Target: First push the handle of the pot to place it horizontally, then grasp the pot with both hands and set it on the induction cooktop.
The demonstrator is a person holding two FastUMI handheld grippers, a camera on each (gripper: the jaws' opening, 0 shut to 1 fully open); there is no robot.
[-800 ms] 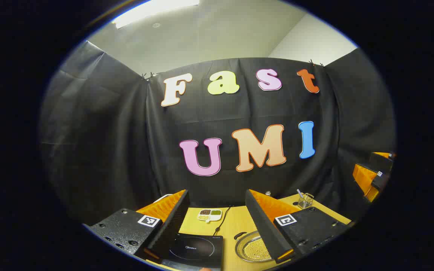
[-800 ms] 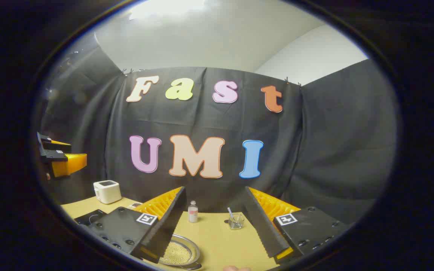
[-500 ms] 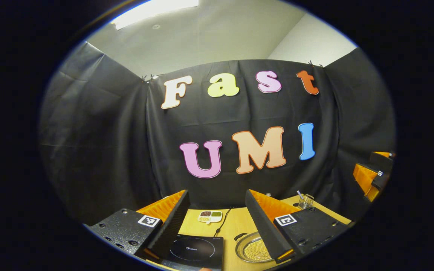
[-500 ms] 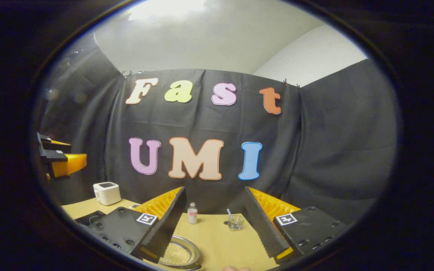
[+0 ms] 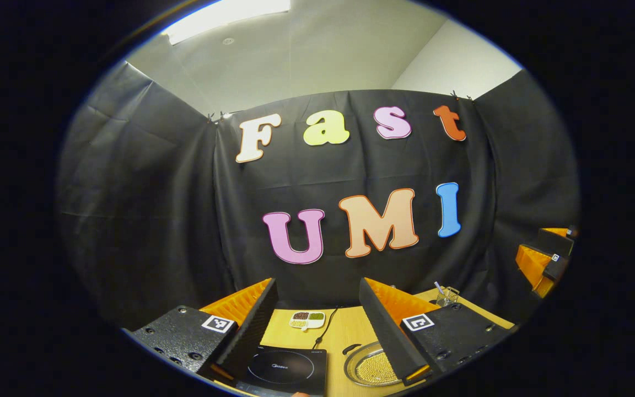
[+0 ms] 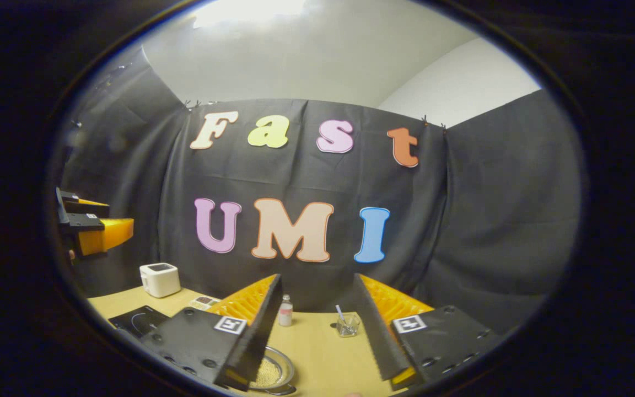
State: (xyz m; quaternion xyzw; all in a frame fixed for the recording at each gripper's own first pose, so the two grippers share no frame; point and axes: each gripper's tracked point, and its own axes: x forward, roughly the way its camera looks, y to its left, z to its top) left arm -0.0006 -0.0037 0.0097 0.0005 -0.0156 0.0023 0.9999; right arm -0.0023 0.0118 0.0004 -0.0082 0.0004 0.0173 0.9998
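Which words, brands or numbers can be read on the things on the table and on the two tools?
No text here can be quoted with certainty.
On the induction cooktop: a small pale brand mark, too small to read.
On the left tool and right tool: square markers, black-and-white patterns without words.
On the small bottle: a label too small to read.
On the white box: nothing readable.

- The left gripper (image 5: 315, 325) is seen raised above the table (image 5: 350, 331), its fingers spread wide with nothing between them.
- A black induction cooktop (image 5: 287, 366) is seen near, between the fingers.
- The pot (image 5: 370, 366) lies just right of it, partly hidden.
- A divided dish (image 5: 306, 318) sits farther back.
- The right gripper (image 5: 543, 256) is seen at the far right.
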